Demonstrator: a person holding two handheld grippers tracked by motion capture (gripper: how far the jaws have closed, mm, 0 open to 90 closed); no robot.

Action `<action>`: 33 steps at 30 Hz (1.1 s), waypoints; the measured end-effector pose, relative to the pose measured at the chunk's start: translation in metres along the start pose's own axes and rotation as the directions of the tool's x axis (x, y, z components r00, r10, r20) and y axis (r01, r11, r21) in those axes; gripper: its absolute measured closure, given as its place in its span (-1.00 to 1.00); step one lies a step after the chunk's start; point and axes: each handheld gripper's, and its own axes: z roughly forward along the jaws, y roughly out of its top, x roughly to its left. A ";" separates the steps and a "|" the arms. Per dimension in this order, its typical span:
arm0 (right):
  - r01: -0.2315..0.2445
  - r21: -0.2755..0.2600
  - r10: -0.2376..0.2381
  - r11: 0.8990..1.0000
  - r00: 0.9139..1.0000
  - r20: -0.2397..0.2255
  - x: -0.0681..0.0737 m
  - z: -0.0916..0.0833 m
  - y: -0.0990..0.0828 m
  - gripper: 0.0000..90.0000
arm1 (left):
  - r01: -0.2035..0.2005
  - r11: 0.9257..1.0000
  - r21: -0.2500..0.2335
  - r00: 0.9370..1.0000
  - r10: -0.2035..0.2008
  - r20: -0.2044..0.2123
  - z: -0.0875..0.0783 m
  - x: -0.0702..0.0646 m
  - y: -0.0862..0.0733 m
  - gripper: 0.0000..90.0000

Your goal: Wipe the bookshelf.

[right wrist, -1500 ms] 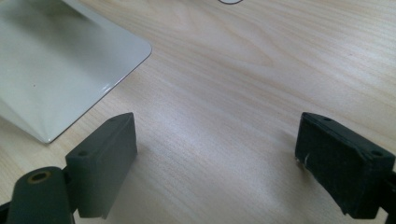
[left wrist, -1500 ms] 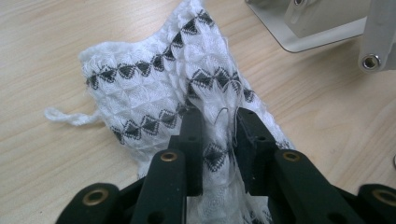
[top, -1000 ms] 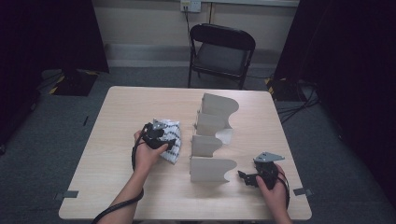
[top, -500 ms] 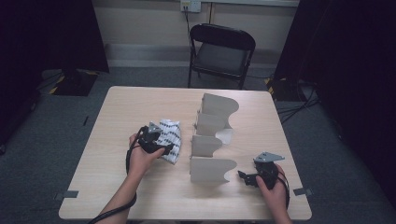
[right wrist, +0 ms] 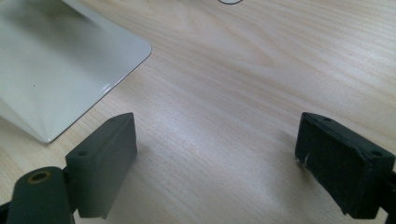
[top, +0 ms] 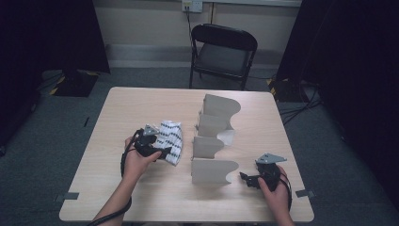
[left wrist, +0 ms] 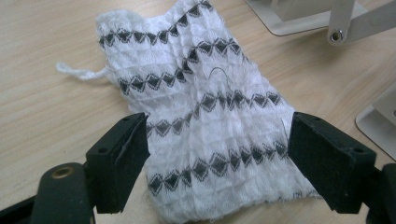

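Note:
A white knitted cloth (top: 170, 136) with black diamond stripes lies flat on the wooden table (top: 141, 103), left of a white rack (top: 214, 141) of several curved panels. My left gripper (top: 162, 151) sits at the cloth's near edge. In the left gripper view its jaws have just been opening and now stand wide on either side of the cloth (left wrist: 210, 116), with the pads off it. My left gripper (left wrist: 217, 158) is open. My right gripper (top: 245, 178) rests low at the table's front right, open over bare wood (right wrist: 224, 93), beside the rack's base plate (right wrist: 70, 70).
A black folding chair (top: 223, 52) stands beyond the table's far edge. Dark curtains flank the room. The rack runs down the table's middle between my two hands. A loose thread (left wrist: 79, 72) trails from the cloth's far corner.
My left hand has drawn back a little toward the near left and its jaws have widened, leaving the cloth lying on the table. The right hand has kept still.

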 end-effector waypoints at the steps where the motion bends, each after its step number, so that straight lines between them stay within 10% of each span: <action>1: 0.000 0.000 0.000 1.000 1.000 0.000 0.000 0.000 0.000 -0.73 | 0.006 1.000 -0.006 1.000 -0.006 0.002 -0.001 0.000 -0.001 -0.55; 33: 0.000 0.000 0.000 1.000 1.000 0.000 0.000 0.000 0.000 -0.73 | 0.004 1.000 -0.016 1.000 -0.004 0.004 -0.032 0.011 -0.022 -0.57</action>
